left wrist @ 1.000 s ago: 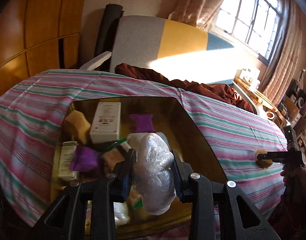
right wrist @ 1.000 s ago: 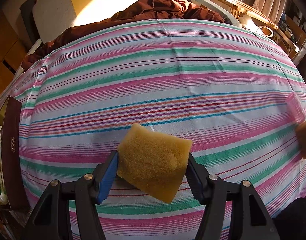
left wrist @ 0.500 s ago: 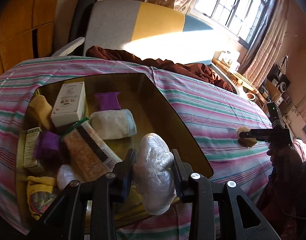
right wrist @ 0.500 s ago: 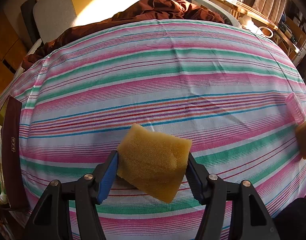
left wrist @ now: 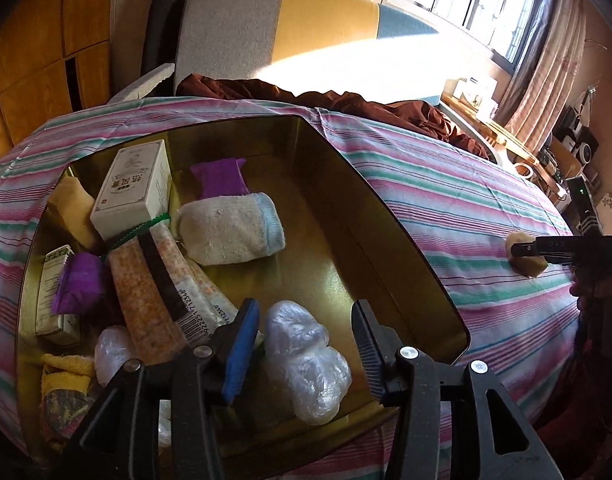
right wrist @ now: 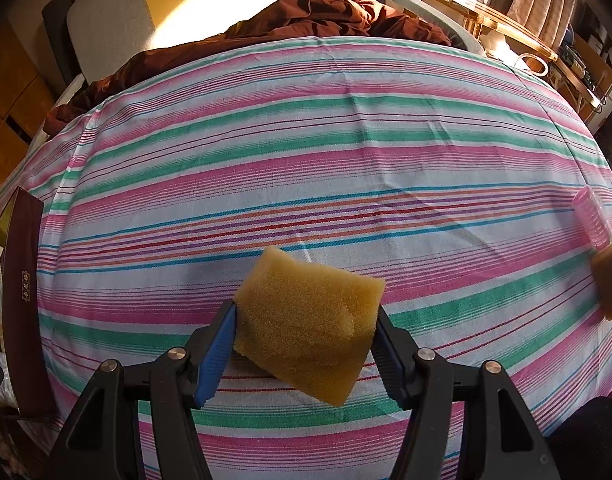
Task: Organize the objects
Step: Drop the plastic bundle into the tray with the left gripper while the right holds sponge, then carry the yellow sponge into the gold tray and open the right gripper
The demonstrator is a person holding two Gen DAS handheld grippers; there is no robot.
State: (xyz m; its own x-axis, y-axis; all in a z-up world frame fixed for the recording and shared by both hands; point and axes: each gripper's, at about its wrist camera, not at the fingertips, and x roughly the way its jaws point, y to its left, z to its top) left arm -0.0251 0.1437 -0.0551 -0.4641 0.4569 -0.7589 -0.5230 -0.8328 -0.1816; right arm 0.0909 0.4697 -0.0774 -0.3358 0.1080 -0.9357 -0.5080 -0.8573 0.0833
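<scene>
Left wrist view: the left gripper [left wrist: 306, 344] hangs over the near corner of a gold tin tray [left wrist: 386, 224] on the striped bedspread [left wrist: 446, 200]. Its jaws are opening — a clear plastic-wrapped bundle [left wrist: 306, 360] lies between them, with a gap showing on both sides. Farther back in the tray lie a rolled white sock [left wrist: 229, 232], a white carton [left wrist: 133, 188], a purple cloth [left wrist: 219, 178] and an orange-speckled packet [left wrist: 145, 292]. Right wrist view: the right gripper [right wrist: 306, 340] is clamped on a yellow sponge [right wrist: 310, 324], both pads pressing its sides; the sponge sits tilted, just above the bedspread. A pink ridged roller [right wrist: 592, 220] lies at the right edge, well apart from the sponge — the tray's dark outer wall shows at the far left
</scene>
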